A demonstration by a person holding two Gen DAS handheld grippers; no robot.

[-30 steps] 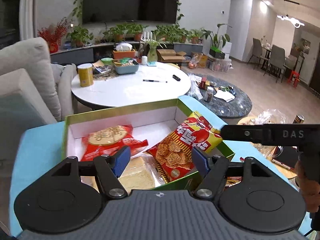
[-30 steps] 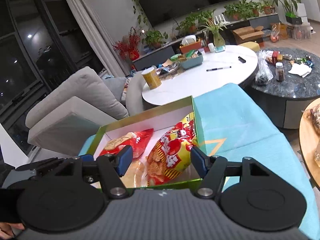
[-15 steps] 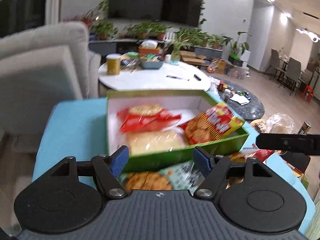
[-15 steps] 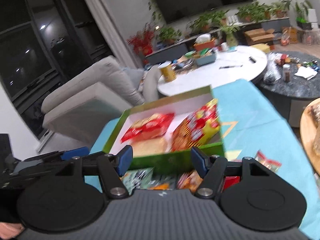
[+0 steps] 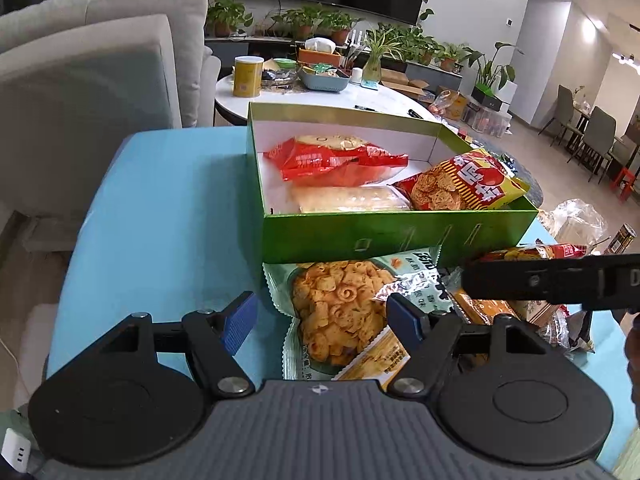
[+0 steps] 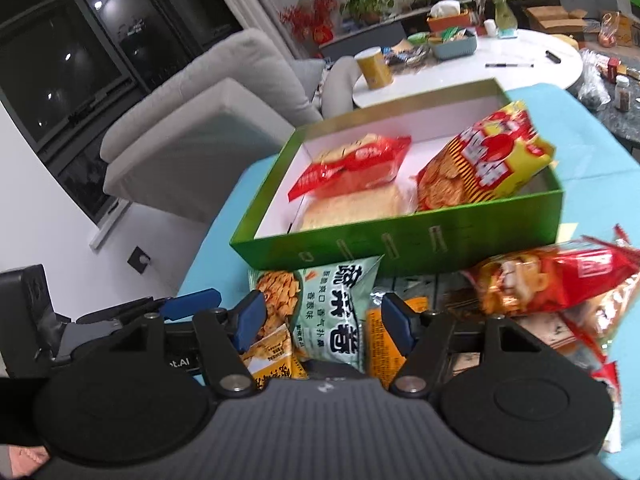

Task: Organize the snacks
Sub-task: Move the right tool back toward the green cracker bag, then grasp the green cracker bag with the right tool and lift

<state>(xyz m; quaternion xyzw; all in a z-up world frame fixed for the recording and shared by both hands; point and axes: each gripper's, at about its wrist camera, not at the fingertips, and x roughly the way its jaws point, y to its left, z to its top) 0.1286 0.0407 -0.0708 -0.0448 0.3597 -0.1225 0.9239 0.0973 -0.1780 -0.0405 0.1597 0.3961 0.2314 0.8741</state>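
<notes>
Left wrist view: left gripper [image 5: 320,318] spread, nothing pinched, poised over the pale green crinkled bag of curly chips [image 5: 340,312] lying between its blue pads, likely the next pick.
Right wrist view: right gripper [image 6: 322,322] spread too, empty, over the same pale green bag [image 6: 340,320]; orange packet [image 6: 384,340] under its right pad.
Green cardboard box [image 5: 392,236]: just ahead of both grippers, white inside, open-topped to take snacks.
Already boxed: red biscuit bag [image 5: 336,156], clear-wrapped pale loaf [image 5: 352,200], yellow-and-red cracker bag [image 5: 460,184] leaning on the right wall.
Loose pile: red-and-orange foil bag [image 6: 552,276] ahead-right, outside the box, probably awaiting sorting.
Surface: turquoise cloth-covered tabletop [image 5: 168,216].
Room: grey sofa [image 5: 100,72] ahead-left; white round table [image 5: 320,96] beyond box; potted plants, dark screen.
</notes>
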